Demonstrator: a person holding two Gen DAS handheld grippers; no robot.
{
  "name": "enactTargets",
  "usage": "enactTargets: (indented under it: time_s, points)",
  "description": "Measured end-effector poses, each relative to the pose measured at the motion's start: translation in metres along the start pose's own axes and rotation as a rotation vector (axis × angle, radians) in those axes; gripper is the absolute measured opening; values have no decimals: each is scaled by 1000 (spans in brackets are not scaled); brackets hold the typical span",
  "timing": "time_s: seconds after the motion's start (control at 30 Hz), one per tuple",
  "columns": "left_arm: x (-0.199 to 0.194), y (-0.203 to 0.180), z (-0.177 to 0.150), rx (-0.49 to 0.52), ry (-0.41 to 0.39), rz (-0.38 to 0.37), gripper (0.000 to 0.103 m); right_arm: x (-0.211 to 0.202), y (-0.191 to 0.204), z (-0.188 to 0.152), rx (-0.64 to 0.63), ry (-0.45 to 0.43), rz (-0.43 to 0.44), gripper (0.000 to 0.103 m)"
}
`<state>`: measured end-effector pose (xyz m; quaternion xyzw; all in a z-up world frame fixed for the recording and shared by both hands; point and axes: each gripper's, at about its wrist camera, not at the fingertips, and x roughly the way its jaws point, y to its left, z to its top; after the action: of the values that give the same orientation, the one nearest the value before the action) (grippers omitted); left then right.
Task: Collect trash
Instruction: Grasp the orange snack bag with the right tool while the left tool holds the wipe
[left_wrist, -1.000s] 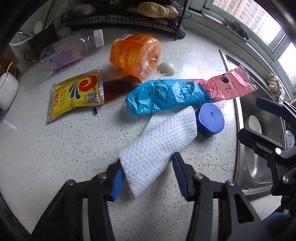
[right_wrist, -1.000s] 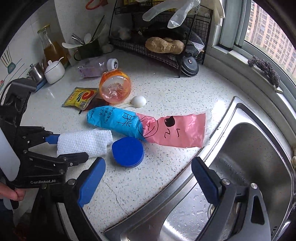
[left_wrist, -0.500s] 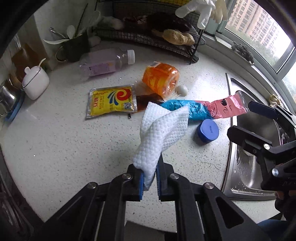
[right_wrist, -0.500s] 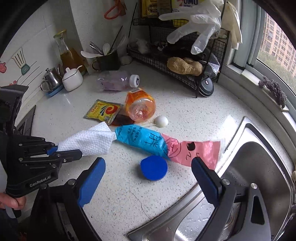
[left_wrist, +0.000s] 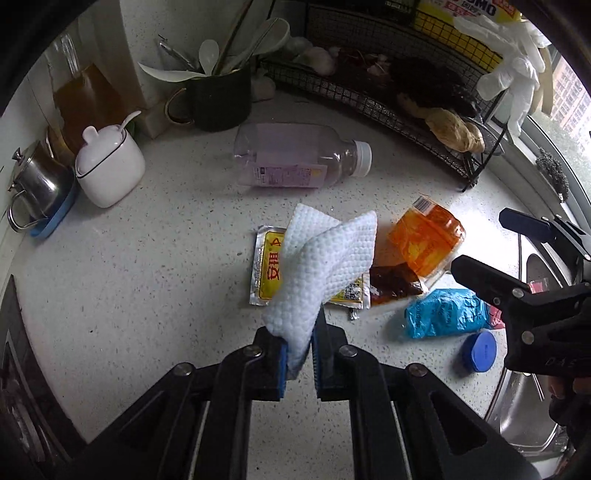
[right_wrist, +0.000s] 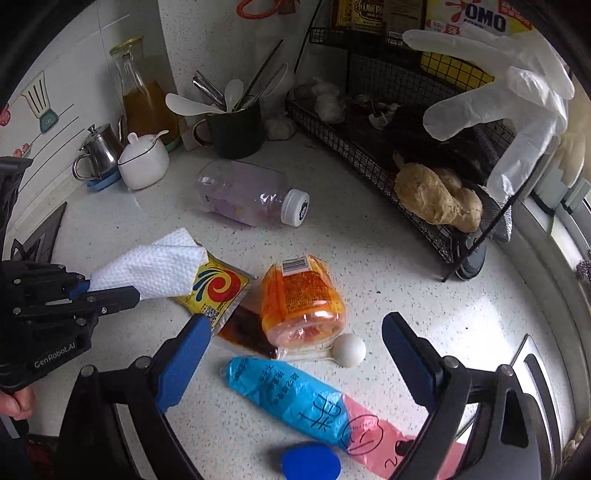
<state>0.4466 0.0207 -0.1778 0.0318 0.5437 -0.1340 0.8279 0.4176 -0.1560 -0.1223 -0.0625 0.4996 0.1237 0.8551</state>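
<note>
The left gripper (left_wrist: 298, 350) is clamped on the lower end of a white paper towel (left_wrist: 325, 266), which stands up from the blue pads and is held clear above the desk (left_wrist: 147, 266). In the right wrist view the towel (right_wrist: 151, 267) projects sideways from that gripper (right_wrist: 107, 291), overlapping a yellow sachet (right_wrist: 218, 291) lying flat on the desk.

The right gripper (right_wrist: 295, 354) has its fingers wide apart and holds nothing. Between and below them lie an orange jar (right_wrist: 299, 299) on its side, a dark brown packet (right_wrist: 247, 332) touching the jar, a white ball (right_wrist: 349, 350) just beside the jar, a blue-and-pink plastic bag (right_wrist: 303, 398) and a blue lid (right_wrist: 310, 461) near the bag.

A clear bottle (right_wrist: 251, 195) with a white cap lies on its side farther back. A wire rack (right_wrist: 406, 147) stands at the rear right.
</note>
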Motion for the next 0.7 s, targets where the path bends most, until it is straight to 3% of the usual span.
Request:
enactTargets:
  time_s: [0.3, 0.47, 0.7]
  points:
    - [39, 4, 14, -35, 59, -5, 9, 56, -12, 10, -8, 104, 48, 94]
    - [41, 2, 14, -19, 57, 7, 9, 69, -15, 6, -1, 146, 86, 66]
    - [11, 0, 1, -18, 16, -15, 9, 27, -8, 0, -8, 28, 51, 66]
